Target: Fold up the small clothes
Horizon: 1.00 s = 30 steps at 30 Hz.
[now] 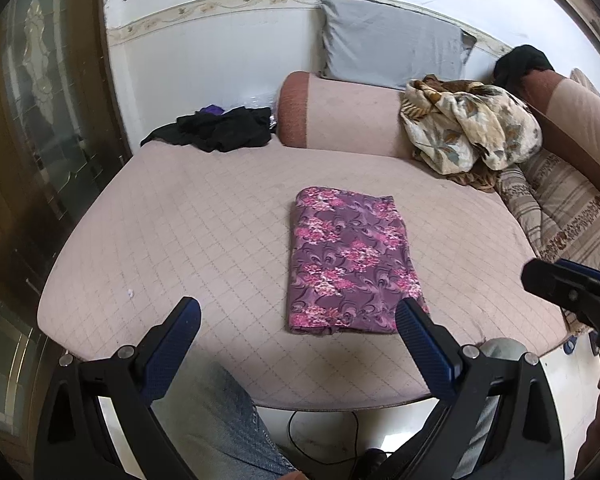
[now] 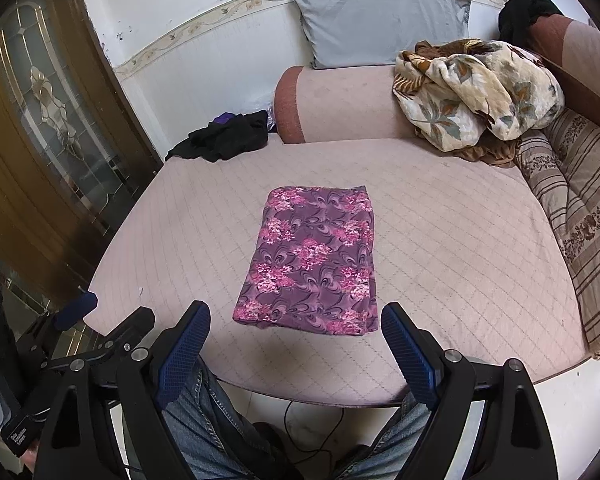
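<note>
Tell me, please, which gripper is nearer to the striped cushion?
Right. The right gripper hangs just short of the striped cushion's near end; the left gripper sits farther left, before the folded floral cloth.

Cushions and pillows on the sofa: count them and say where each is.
3. A grey pillow leans against the back wall, a pink bolster lies in front of it, and a striped cushion lies along the right side. The floral blanket may hide more.

No readable text, labels, brands or numbers in either view. Small pale marking on the black gripper body [image 2: 20, 436], lower left of the right wrist view, too blurred to read.
</note>
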Available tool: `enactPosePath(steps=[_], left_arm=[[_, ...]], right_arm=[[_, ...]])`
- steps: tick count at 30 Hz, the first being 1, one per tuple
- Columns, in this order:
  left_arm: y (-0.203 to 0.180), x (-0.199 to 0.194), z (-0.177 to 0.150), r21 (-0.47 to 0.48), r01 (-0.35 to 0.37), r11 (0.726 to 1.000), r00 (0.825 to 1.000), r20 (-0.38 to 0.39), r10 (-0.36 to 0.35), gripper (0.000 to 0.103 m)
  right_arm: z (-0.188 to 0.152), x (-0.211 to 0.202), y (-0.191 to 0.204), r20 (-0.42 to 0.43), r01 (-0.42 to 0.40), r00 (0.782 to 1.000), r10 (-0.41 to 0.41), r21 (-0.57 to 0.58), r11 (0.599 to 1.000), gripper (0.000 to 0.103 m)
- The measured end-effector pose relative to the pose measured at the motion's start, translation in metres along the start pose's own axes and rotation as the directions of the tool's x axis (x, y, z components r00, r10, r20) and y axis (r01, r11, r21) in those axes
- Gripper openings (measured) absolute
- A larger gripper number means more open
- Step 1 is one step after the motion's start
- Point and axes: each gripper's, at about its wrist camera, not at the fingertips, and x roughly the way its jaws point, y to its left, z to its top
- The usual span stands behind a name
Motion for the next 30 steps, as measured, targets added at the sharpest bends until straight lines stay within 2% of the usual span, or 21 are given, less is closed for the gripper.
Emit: enactPosePath(steps=[5,16,30], left_arm=[[0.005,-0.001,-0.001,-0.016,-0.024,1.000,1.000,0.000,0.024,0.097],[0.000,0.006,-0.002,-0.003,-0.027,1.000,1.000,-0.014,0.027,0.097],[-0.008,0.036,-0.001,0.029,-0.053,0.998,0.997,-0.051,0.054,0.097]], right_arm=[[-0.002,0.000,-0.004,0.001,-0.002,1.000,0.002,0.007,1.000,0.091],[0.000,0.004,-0.006,-0.003,-0.013,1.000,0.013,0.016,1.000,0.091],[0.007,0.034,-0.024,-0.023,-0.041,0.999,0.042,0.044,0.998,0.091]])
